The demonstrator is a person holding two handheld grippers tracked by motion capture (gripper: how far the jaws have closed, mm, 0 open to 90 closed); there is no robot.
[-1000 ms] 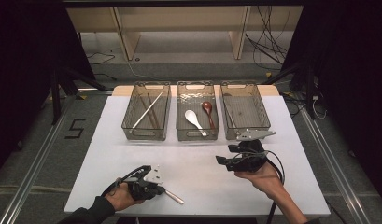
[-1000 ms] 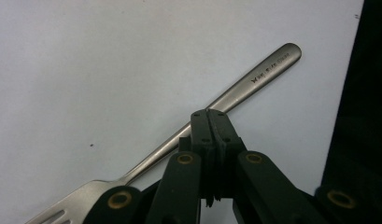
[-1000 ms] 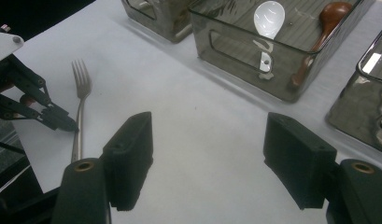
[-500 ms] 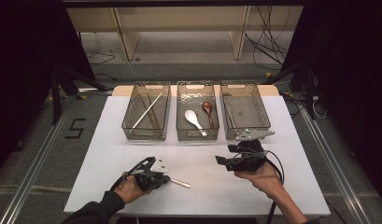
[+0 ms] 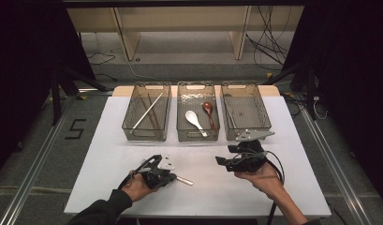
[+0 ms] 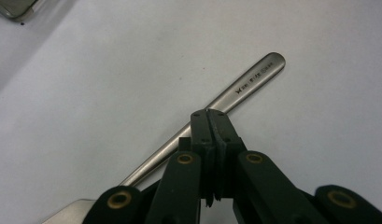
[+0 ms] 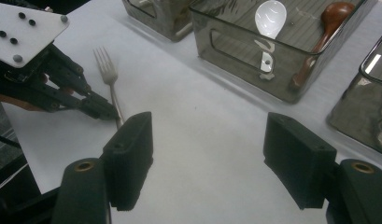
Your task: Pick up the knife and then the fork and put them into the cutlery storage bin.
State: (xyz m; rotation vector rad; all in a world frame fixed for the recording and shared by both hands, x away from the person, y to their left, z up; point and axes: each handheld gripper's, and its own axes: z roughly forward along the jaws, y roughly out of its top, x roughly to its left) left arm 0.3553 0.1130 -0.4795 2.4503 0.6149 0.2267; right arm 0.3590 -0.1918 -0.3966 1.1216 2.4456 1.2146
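A: Where was the fork (image 7: 109, 81) seen?

B: It was found lying flat on the white desk (image 5: 109, 140), near the front edge on the left side, well apart from the three clear bins. In the left gripper view its steel handle (image 6: 244, 88) ran slantwise under the jaw tips, with stamped lettering near the rounded end.

A: State of the left gripper (image 5: 173, 177)?

B: Its jaws were pressed together at the fork's handle. Whether the handle was actually pinched could not be told; the tips were seen right on it.

A: And the right gripper (image 7: 207, 163)?

B: Its jaws were spread wide, with nothing between them but bare desk. It was held over the right side of the desk, just in front of the right bin (image 5: 245, 110).

A: Bin contents?

B: Chopsticks (image 5: 148, 111) were noted in the left bin (image 5: 147, 112). A white spoon (image 5: 194, 119) and a brown wooden spoon (image 5: 209, 112) were noted in the middle bin (image 5: 197, 136).
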